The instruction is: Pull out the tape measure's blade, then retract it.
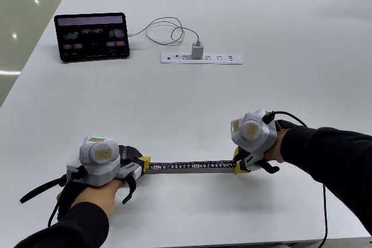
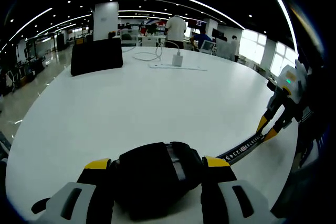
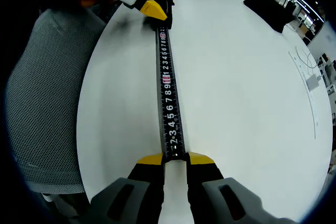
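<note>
Black blade [image 1: 189, 166] parallels the table's [image 1: 244, 21] near edge.

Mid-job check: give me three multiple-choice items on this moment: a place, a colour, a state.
1. Where is the tape measure case?
A. between the left hand-held gripper's jaws
B. on the floor
C. on a shelf
2. What colour is the blade?
A. yellow
B. black with white numerals
C. plain white
3. What state is the blade in?
A. fully retracted
B. lying loose
C. pulled out, end gripped by the right hand-held gripper
1 A: its black body sits between the yellow-tipped jaws.
2 B: white numerals on black.
3 C: it spans from the case to the right jaws.
</note>
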